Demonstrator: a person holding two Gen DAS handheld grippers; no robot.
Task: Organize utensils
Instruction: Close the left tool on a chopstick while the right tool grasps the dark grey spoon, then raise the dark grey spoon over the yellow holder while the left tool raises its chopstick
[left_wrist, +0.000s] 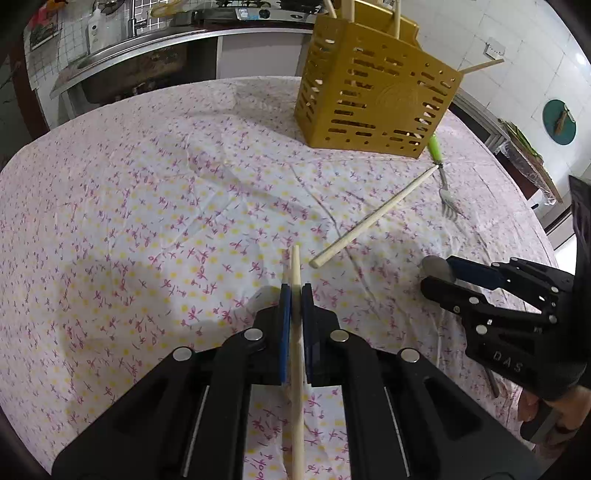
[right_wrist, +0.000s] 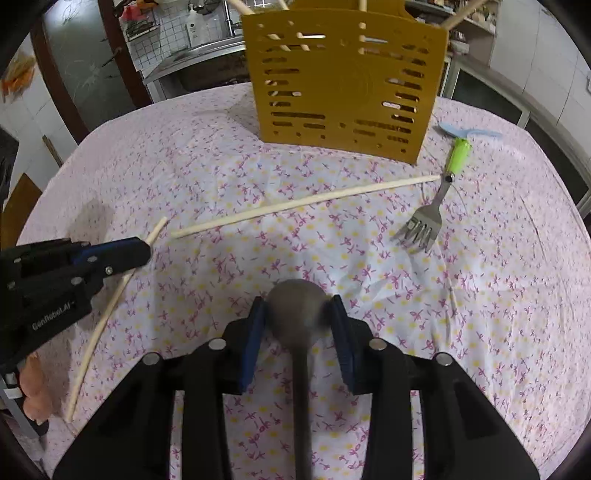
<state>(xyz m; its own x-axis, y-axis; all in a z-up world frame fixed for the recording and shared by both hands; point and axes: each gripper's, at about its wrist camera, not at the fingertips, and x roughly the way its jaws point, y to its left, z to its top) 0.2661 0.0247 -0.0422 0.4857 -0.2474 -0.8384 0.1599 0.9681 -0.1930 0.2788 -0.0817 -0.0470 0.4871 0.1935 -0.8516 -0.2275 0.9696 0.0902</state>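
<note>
My left gripper (left_wrist: 296, 295) is shut on a pale wooden chopstick (left_wrist: 296, 354) that runs back between its pads; it also shows in the right wrist view (right_wrist: 110, 302). My right gripper (right_wrist: 298, 312) is shut on a grey metal spoon (right_wrist: 297, 306), bowl forward; this gripper shows at right in the left wrist view (left_wrist: 439, 275). A second chopstick (left_wrist: 373, 218) (right_wrist: 303, 203) lies loose on the cloth. A fork with a green handle (right_wrist: 436, 206) (left_wrist: 443, 177) lies beside the yellow slotted utensil holder (left_wrist: 373, 92) (right_wrist: 343, 81), which has several chopsticks standing in it.
The table has a white floral cloth (left_wrist: 147, 206). A light blue plastic utensil (right_wrist: 469, 132) lies behind the fork's handle. A kitchen counter and sink (left_wrist: 122, 62) run behind the table.
</note>
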